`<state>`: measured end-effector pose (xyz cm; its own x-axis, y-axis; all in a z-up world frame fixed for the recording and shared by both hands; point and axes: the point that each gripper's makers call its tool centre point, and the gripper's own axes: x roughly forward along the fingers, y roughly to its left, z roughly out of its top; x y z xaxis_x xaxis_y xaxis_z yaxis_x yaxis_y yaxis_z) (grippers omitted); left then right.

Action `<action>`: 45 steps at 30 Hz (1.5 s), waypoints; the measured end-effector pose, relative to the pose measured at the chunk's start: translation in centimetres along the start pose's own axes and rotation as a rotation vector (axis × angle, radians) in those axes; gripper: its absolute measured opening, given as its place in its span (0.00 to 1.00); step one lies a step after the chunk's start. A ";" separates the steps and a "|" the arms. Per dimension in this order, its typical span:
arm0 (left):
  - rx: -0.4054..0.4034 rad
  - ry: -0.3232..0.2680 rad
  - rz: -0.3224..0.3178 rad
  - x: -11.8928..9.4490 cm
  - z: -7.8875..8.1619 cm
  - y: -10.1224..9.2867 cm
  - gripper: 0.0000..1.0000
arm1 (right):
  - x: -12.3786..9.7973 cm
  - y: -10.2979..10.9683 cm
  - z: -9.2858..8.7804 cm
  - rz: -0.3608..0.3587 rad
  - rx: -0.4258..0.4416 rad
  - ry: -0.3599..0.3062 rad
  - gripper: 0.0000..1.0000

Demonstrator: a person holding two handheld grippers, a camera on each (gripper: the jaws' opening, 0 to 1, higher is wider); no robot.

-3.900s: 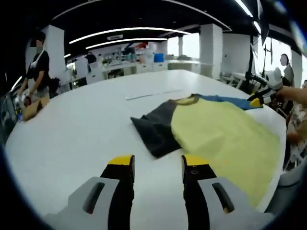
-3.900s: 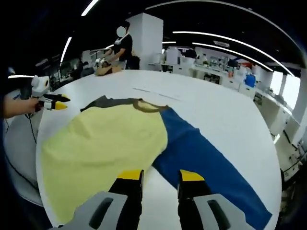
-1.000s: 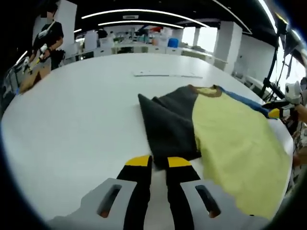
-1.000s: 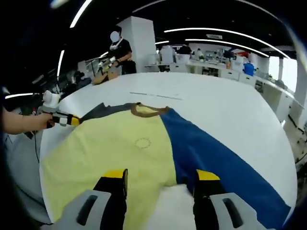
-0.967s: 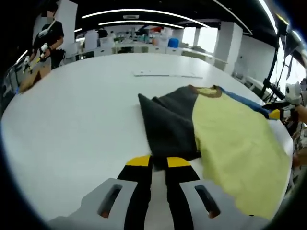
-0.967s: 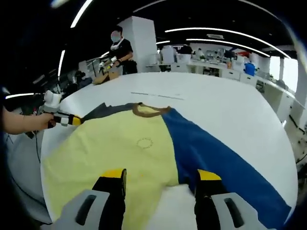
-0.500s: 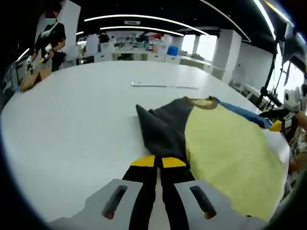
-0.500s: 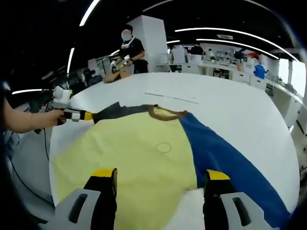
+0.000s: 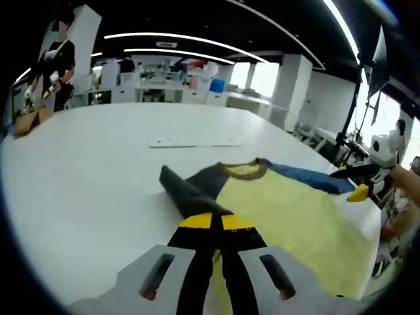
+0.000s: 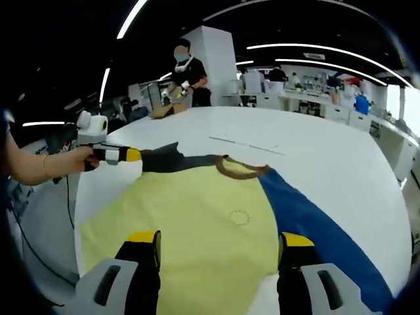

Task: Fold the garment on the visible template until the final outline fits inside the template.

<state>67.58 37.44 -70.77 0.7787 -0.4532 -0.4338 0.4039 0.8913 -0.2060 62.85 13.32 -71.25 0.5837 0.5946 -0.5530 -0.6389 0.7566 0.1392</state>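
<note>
Garment (image 9: 289, 210) spread on white table (image 9: 85, 164), dark sleeve pinched.

Left gripper (image 9: 212, 222) clenched on the dark grey sleeve (image 9: 187, 193) (seen from the right gripper view (image 10: 134, 155), lifting it slightly, it seems). Right gripper (image 10: 220, 239) wide apart, grasping nothing, over the yellow body near the hem, blue sleeve (image 10: 315, 226) to its right. Person (image 10: 187, 72) stands far across the table.

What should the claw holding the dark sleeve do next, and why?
Probably carry the dark sleeve across onto the yellow body of the shirt. The left claw looks shut on the sleeve's end and that sleeve sticks out sideways on the white table, so folding it in should narrow the outline.
</note>
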 end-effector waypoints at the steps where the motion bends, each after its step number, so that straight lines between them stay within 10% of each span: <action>1: 0.000 -0.001 -0.011 0.2 0.1 -0.5 0.00 | 0.0 0.1 0.1 0.001 -0.001 -0.002 0.69; 12: 0.129 0.085 -0.072 3.7 -2.8 -5.4 0.00 | 0.6 0.5 1.0 0.000 0.007 -0.021 0.64; 25: 0.184 0.181 -0.062 5.1 -6.6 -6.3 0.00 | 1.8 1.2 1.2 0.020 0.001 -0.017 0.63; 34: 0.216 0.176 -0.073 4.9 -6.5 -6.6 0.04 | 2.1 1.4 1.3 0.028 -0.002 -0.015 0.64; 45: 0.264 0.109 -0.124 2.4 -4.2 -7.0 0.30 | 2.5 2.7 1.7 0.056 -0.043 0.000 0.63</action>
<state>64.63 30.19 -74.05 0.6655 -0.5409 -0.5144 0.6141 0.7885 -0.0345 63.44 17.27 -70.87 0.5464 0.6357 -0.5452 -0.6914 0.7098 0.1347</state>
